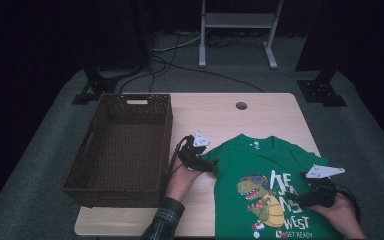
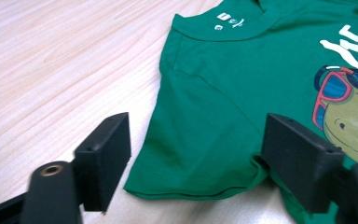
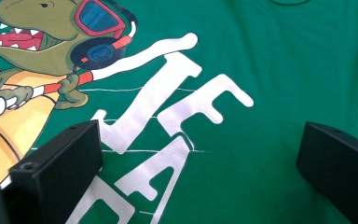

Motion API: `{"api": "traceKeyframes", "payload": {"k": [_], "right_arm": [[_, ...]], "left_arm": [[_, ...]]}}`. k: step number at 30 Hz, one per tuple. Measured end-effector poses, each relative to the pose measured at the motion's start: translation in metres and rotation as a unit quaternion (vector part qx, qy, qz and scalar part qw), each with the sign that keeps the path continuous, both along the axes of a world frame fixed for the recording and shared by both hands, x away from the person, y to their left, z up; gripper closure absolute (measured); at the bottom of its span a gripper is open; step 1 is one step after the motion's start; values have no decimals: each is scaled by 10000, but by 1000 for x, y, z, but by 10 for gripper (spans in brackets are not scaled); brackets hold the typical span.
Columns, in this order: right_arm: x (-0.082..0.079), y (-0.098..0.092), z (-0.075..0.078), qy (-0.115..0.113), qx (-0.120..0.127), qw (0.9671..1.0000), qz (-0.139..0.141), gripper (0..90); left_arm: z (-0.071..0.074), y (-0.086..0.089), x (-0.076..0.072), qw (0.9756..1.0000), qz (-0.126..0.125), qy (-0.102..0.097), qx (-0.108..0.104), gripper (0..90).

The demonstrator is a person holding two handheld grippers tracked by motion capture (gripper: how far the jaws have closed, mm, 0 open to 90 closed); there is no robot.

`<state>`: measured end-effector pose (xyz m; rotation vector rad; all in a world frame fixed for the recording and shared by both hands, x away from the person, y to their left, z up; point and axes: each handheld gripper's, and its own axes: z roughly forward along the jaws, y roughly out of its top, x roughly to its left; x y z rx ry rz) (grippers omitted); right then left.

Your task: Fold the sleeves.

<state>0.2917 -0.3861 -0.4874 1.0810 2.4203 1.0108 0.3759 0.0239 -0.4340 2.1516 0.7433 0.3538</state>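
The left claw point(image 2: 193, 168) stood with its jaws apart astride the sleeve hem of the green T-shirt point(image 2: 223, 107), pads not yet pressing it; the right claw point(image 3: 198, 172) hovered apart over the printed chest. The shirt lay flat and unfolded on the table point(image 1: 220, 112) (nothing looked gathered yet), so the handling seemed barely begun. The empty wicker basket point(image 1: 130, 101) sat just beside, nothing blocking the way.

A green T-shirt point(image 1: 260, 180) lies flat and face up on the table, dinosaur print and white letters showing. Its sleeve point(image 2: 200, 154) lies between the parted jaws of my left claw point(image 2: 196, 163). My right claw point(image 3: 196, 172) hangs open above the printed letters point(image 3: 168, 121).
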Motion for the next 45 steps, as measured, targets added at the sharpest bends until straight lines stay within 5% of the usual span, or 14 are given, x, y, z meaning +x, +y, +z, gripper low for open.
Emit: {"api": "traceKeyframes", "payload": {"k": [9, 17, 38, 45], "right_arm": [[0, 0, 0, 0, 0, 10000, -3, 0], [0, 0, 0, 1, 0, 10000, -4, 0], [0, 0, 0, 1, 0, 10000, -6, 0], [0, 0, 0, 0, 1, 10000, -7, 0]], "left_arm": [[-3, 7, 9, 9995, 203, 218, -103, 371], [-12, 8, 16, 9987, 331, 384, 31, 481], [-36, 12, 23, 9943, 779, 723, 97, 504], [-35, 9, 20, 9944, 747, 724, 164, 728]]}}
